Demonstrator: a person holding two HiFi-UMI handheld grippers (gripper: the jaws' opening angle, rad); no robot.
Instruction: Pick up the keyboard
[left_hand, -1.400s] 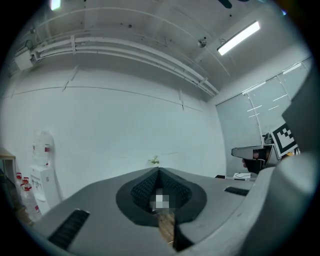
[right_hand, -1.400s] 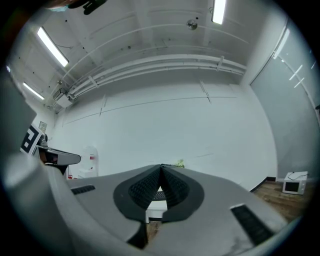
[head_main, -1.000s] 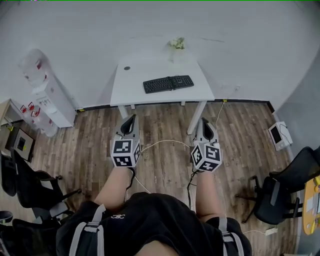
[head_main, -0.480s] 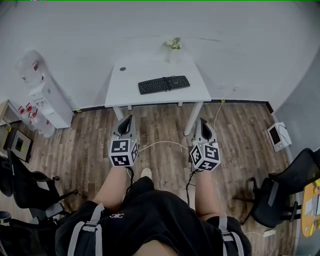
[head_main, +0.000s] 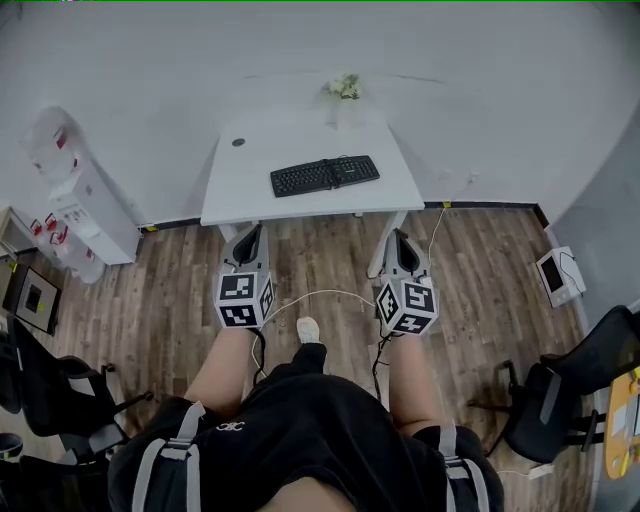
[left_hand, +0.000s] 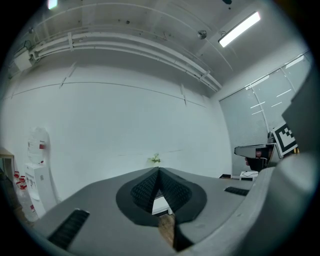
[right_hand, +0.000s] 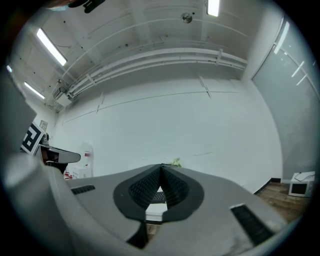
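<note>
The keyboard (head_main: 324, 175) is black, on a white tabletop (head_main: 250, 190). At twelve o'clock from it, a small plant (head_main: 345, 87) shows pale green against the grey-white wall (head_main: 500, 90). The floor (head_main: 160, 300) is brown wood-grain planks. The left gripper (head_main: 252, 230) and right gripper (head_main: 399, 236) are grey with black-and-white square markers. Their jaws carry black, finely textured pads (left_hand: 145, 190). At nine o'clock stands a white water dispenser (head_main: 85, 200) with red marks.

keyboard (right_hand: 158, 197) mostly behind right hand-held gripper (right_hand: 161, 167) in its view, greenery (head_main: 345, 86), perhaps plant
</note>
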